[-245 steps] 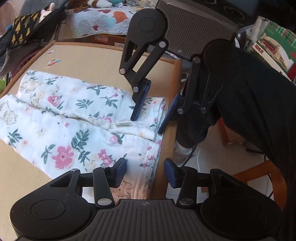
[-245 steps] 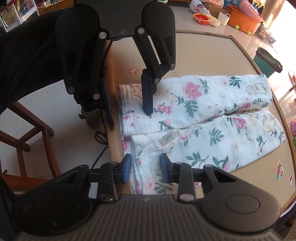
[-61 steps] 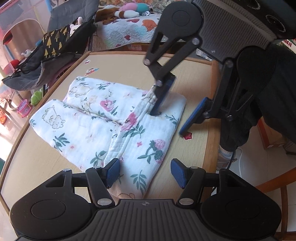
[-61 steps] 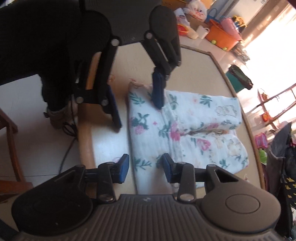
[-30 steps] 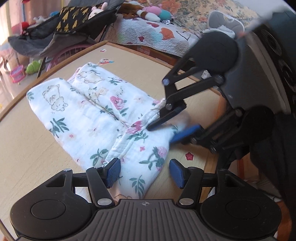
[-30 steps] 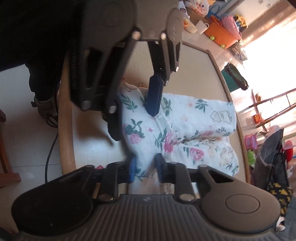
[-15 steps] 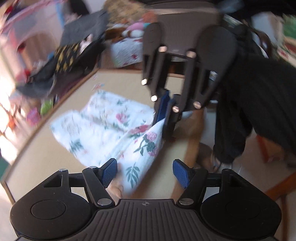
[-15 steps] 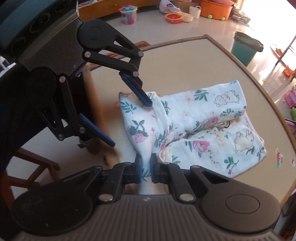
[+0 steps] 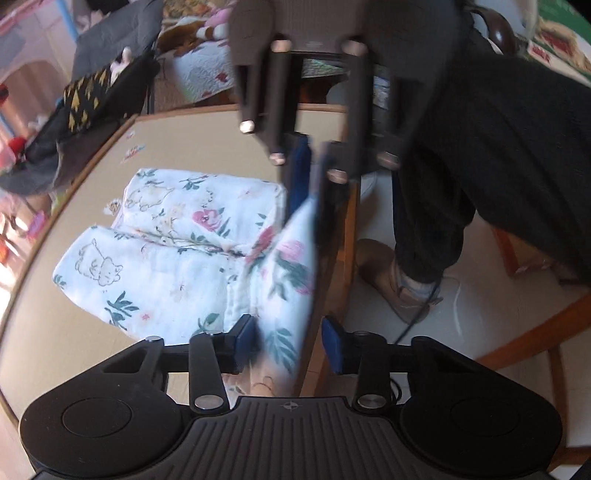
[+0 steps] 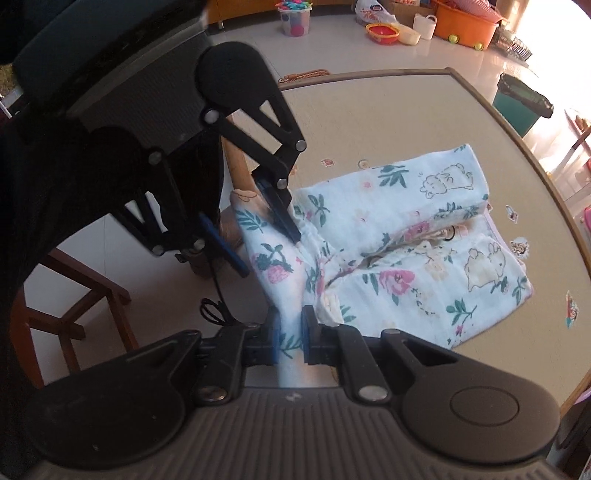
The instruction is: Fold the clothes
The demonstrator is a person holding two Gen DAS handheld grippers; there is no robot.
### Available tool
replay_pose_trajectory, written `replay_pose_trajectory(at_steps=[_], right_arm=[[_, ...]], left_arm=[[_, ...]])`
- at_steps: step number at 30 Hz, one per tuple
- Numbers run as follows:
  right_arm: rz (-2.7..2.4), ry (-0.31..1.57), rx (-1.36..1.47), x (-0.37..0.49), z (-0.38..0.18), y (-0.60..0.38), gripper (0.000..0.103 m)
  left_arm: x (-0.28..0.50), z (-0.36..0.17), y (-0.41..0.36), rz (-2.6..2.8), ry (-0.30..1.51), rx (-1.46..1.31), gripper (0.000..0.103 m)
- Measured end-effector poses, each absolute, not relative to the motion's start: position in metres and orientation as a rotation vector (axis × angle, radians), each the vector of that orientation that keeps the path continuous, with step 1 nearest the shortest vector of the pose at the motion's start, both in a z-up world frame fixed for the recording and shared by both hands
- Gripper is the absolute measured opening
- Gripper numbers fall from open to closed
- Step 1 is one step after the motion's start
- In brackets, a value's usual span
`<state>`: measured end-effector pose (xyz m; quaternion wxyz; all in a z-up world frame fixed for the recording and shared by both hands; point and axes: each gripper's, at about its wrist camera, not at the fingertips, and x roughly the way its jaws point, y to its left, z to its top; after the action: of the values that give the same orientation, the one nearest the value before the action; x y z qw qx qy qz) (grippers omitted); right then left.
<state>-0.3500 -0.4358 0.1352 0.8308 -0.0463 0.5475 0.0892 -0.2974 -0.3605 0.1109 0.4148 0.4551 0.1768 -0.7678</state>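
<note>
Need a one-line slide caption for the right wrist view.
Right gripper pinches the lifted waistband edge of the floral garment on the table, with the left gripper closing around the far corner.

White cloth (image 10: 424,236), pink flowers, green leaves, bear outlines; tan table (image 10: 388,118); blue tool pads (image 9: 245,334).

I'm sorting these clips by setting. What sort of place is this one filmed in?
Most likely a family home with small children: a floral garment lies on a sticker-dotted table, plastic toys and an orange tub sit on the tiled floor, and soft toys lie on a quilt.
</note>
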Motion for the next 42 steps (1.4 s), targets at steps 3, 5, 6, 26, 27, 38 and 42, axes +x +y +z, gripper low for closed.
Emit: replay_pose_trajectory(at_steps=[3, 5, 6, 26, 27, 38, 42], right_arm=[[0.15, 1.134, -0.156, -0.36, 0.135, -0.434, 0.019], [0.13, 1.112, -0.21, -0.366, 0.136, -0.431, 0.022], [0.115, 1.099, -0.24, -0.37, 0.135, -0.428, 0.023], [0.076, 1.145, -0.24, -0.369, 0.122, -0.444, 0.01], [0.084, 1.147, -0.23, -0.369, 0.123, -0.445, 0.009], [0.118, 1.145, 0.01, -0.37, 0.146, -0.467, 0.007], [0.079, 1.147, 0.117, -0.365, 0.15, -0.488, 0.007]], left_arm=[[-0.29, 0.113, -0.367, -1.937, 0.51, 1.112, 0.036], [-0.286, 0.113, -0.368, -1.939, 0.541, 1.084, 0.036], [-0.283, 0.114, -0.368, -1.94, 0.555, 1.066, 0.036], [-0.283, 0.111, -0.362, -1.937, 0.598, 1.012, 0.036], [-0.283, 0.111, -0.363, -1.939, 0.606, 1.009, 0.036], [-0.276, 0.123, -0.361, -1.973, 0.709, 0.951, 0.032], [-0.263, 0.127, -0.367, -1.935, 0.753, 0.866, 0.032]])
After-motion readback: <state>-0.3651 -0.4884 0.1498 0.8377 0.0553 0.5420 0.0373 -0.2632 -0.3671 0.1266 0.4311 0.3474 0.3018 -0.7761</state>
